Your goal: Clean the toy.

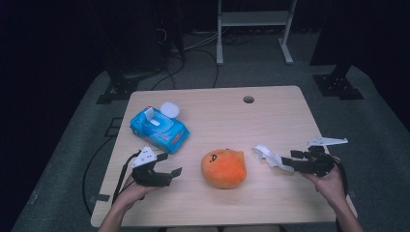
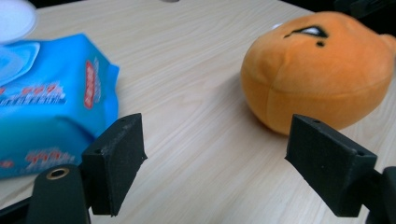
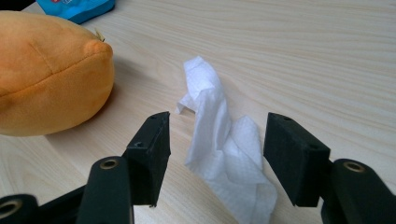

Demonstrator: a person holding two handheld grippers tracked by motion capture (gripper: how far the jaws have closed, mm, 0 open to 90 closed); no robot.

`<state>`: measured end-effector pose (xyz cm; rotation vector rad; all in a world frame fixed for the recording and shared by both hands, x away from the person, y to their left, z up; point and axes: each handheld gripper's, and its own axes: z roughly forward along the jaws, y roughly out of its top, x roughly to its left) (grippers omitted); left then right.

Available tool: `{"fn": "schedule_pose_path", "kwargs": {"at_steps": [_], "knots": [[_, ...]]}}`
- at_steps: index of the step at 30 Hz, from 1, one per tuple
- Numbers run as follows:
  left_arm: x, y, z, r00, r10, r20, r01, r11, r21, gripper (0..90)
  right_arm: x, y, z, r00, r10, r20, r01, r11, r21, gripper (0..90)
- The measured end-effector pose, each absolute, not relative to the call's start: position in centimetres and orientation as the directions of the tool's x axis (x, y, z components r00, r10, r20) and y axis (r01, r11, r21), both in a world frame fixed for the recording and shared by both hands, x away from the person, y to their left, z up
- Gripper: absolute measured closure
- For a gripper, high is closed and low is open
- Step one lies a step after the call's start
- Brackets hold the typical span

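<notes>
Both grippers' fingers spread, pinching nothing; crumpled tissue [image 3: 219,140] partly cut off below right gripper [image 3: 217,156].

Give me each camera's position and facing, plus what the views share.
High view: fixed above the person's side, looking forward and down on the table; forearms, left gripper and right gripper enter from the bottom.
Left gripper view: rides the left gripper, looking low across the tabletop between the blue wipes pack and the orange plush toy; open jaws rise from the bottom.
Right gripper view: rides the right gripper, looking at the white tissue between its open jaws.
Shared: all three views show the plush and the pack.
</notes>
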<state>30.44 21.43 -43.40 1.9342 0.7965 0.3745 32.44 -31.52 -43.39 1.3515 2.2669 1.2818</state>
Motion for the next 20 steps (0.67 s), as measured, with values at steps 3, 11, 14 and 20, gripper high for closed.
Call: {"fn": "schedule_pose_path", "kwargs": {"at_steps": [3,11,14,20], "knots": [[30.3,22.0,-43.9,0.726,0.684,-0.077,0.384,-0.309,0.87,18.4,32.4,-31.4,-43.3,-0.562,0.793,0.235,0.612,0.208,0.763,39.6],[29.8,23.2,-44.8,0.704,0.705,-0.089,0.412,-0.303,0.859,17.7,32.1,-31.1,-43.2,-0.57,0.791,0.223,0.601,0.217,0.769,38.8],[29.6,23.6,-45.0,0.697,0.71,-0.095,0.42,-0.297,0.858,17.7,31.9,-31.0,-43.2,-0.571,0.791,0.221,0.6,0.217,0.77,38.5],[29.6,23.7,-45.4,0.689,0.718,-0.095,0.425,-0.295,0.856,16.6,31.5,-30.7,-43.4,-0.578,0.788,0.212,0.589,0.223,0.777,37.5]]}}
